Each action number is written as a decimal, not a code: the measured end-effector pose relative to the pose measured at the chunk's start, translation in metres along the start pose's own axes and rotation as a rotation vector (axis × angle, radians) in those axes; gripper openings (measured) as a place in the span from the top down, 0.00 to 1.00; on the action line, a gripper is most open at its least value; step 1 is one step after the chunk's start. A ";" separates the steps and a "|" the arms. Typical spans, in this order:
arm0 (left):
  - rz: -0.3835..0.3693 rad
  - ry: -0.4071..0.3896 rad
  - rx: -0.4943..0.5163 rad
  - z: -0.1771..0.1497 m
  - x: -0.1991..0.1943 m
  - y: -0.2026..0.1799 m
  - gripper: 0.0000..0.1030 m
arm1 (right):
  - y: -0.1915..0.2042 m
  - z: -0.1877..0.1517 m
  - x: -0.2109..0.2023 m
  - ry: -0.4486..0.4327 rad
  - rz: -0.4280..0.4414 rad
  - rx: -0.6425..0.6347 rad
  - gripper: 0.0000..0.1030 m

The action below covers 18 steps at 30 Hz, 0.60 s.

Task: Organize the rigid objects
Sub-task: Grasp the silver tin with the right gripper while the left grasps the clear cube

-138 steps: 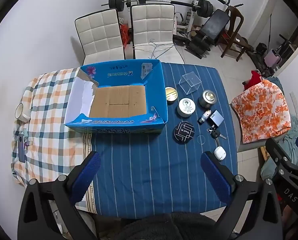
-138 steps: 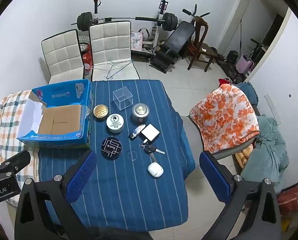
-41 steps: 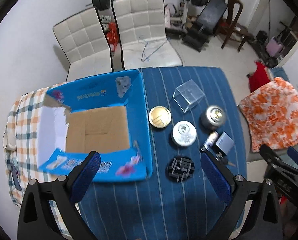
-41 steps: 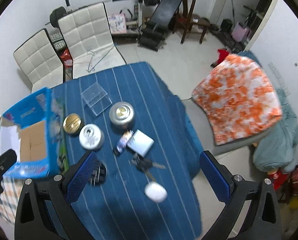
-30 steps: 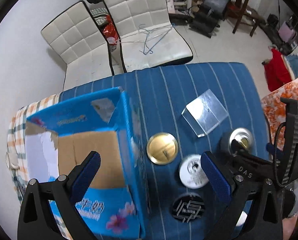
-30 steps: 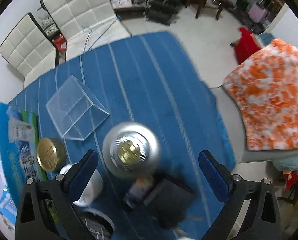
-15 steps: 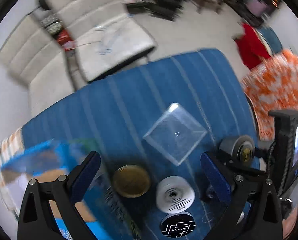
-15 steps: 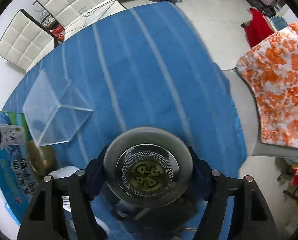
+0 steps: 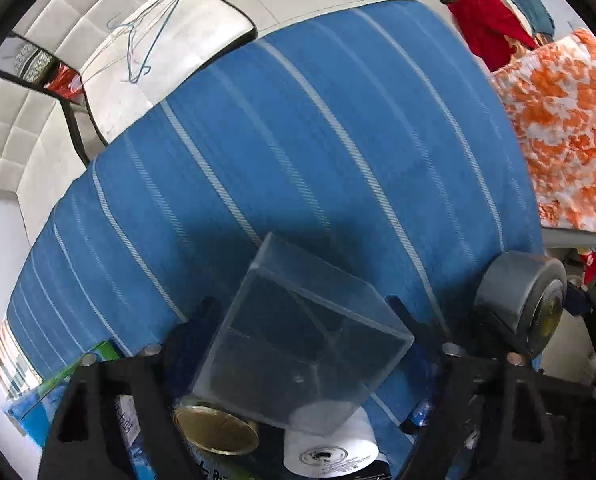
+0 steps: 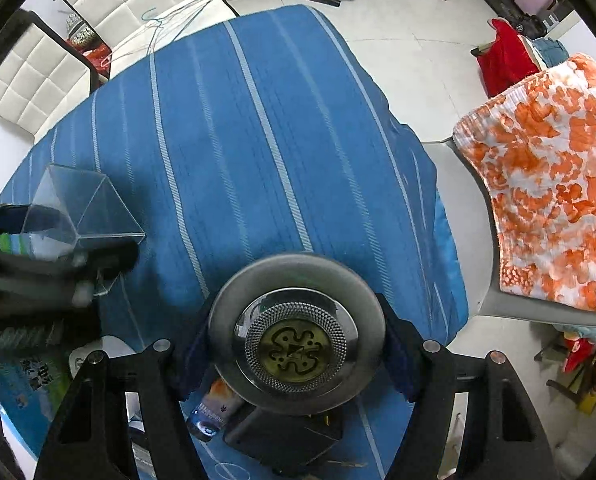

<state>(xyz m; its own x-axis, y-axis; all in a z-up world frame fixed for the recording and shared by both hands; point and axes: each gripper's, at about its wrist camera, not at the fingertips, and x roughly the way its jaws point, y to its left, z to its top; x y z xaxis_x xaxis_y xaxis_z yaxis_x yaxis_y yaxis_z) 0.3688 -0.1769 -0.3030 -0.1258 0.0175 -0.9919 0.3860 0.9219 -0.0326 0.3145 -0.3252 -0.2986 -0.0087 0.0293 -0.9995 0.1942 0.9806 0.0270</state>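
A clear plastic cube box [image 9: 302, 344] sits tilted between the blue fingers of my left gripper [image 9: 298, 312], which is shut on it; the box overlaps a gold-lidded tin [image 9: 214, 426] and a white tin [image 9: 330, 448] below. My right gripper [image 10: 296, 320] is shut on a round silver tin [image 10: 296, 340] with a gold emblem, both pads against its sides. From the right wrist view the clear box [image 10: 82, 208] shows at the left with the dark left gripper under it. The silver tin [image 9: 522, 304] also appears at the right edge of the left wrist view.
The blue striped tablecloth [image 10: 258, 140] stretches ahead. A small bottle [image 10: 214, 408] and a dark flat case [image 10: 282, 436] lie under the silver tin. The blue carton [image 9: 58, 392] is at lower left. An orange floral cloth [image 10: 546, 184] covers a chair on the right; white chairs [image 10: 110, 4] stand beyond.
Both grippers have dropped close to the table. The left one has shut on the clear box and tilted it up; the right one holds the silver tin, which now looms larger.
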 end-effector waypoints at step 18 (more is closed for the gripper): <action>-0.051 -0.150 -0.143 -0.032 -0.053 0.015 0.34 | 0.009 -0.010 -0.031 -0.059 -0.005 0.023 0.29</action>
<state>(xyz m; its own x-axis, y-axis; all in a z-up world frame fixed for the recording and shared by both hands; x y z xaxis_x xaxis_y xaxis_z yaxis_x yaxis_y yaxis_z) 0.3516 -0.1519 -0.2470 0.0001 -0.0788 -0.9969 0.2475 0.9659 -0.0764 0.3071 -0.3152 -0.2667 0.0478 0.0123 -0.9988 0.2164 0.9760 0.0224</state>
